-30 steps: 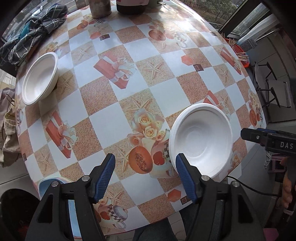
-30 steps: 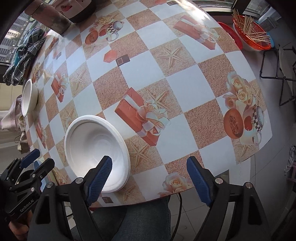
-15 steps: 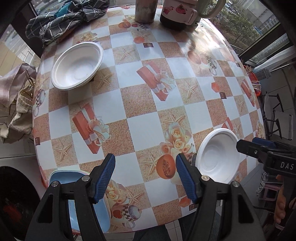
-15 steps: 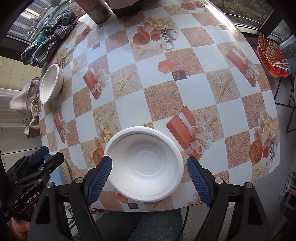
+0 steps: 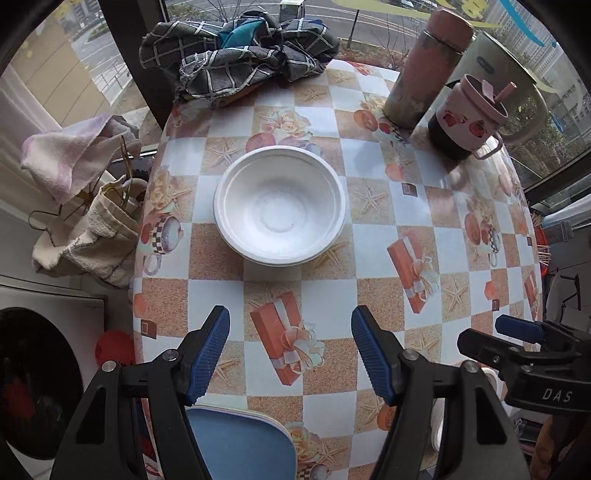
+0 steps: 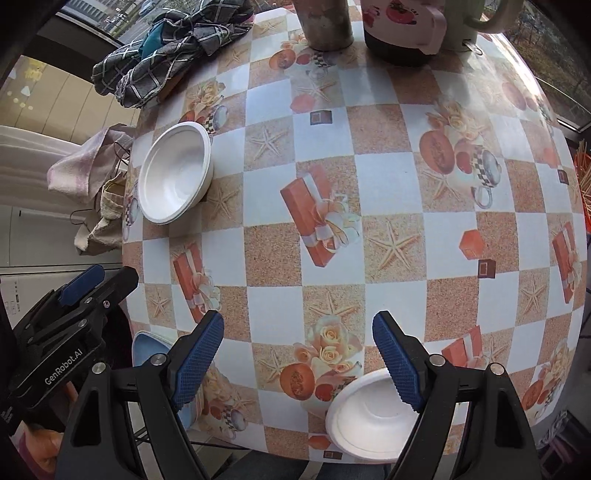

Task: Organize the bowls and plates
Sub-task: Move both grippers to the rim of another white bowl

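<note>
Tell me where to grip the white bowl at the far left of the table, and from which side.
Take the bowl by its near rim, coming down from above with one of the fingers inside. It sits upright, the rim flares outward, and that side of the table is bare.

The right gripper [image 6: 297,360] hangs above the checked tablecloth [image 6: 388,177] with its blue-padded jaws spread wide and nothing between them. Just below its right finger [image 6: 397,363], partly hidden by it, a white foam bowl [image 6: 365,421] sits upright at the near table edge. A second white foam bowl [image 6: 175,177] lies far ahead to the left, near the table's left edge. Beyond it is a grey checked cloth [image 6: 166,55]. Directly ahead at the far edge stand a metal flask [image 6: 325,22] and a pink mug [image 6: 402,26]. The left gripper [image 6: 79,295] shows at the left, its jaws apart, beside a blue plate [image 6: 147,350].
</note>
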Tool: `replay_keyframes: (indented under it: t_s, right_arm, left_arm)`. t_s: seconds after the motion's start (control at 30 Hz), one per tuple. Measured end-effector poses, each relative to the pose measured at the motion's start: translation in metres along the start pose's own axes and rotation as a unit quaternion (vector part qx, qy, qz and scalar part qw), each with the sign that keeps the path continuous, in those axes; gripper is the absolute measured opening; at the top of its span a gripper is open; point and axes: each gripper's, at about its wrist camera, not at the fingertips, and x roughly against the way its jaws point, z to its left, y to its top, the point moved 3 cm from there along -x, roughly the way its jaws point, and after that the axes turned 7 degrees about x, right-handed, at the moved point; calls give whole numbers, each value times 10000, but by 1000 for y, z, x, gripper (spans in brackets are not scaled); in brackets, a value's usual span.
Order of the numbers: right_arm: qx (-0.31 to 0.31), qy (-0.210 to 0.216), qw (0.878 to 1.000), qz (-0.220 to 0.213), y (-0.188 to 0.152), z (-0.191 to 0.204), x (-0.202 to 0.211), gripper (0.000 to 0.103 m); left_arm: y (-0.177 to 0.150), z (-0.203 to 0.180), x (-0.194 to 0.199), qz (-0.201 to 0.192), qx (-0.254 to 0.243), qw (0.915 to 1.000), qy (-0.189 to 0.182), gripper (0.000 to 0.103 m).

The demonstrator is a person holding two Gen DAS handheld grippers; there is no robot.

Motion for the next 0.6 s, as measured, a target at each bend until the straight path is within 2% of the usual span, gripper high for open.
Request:
replay_keyframes:
  t_s: [0.13,0.27,0.6]
  right_arm:
    - [31,-52,10000,-3,35,17,-15,84]
    - [0,-93,10000,37,66,29,-36,84]
    - [-56,-99,9999,49,107,42,-78,84]
  left_arm:
    - [28,22,-16,-44,268,9993,241,73]
    - [46,39,-37,76,607,9978,241,73]
    - [81,53,-87,145,458,9968,641,73]
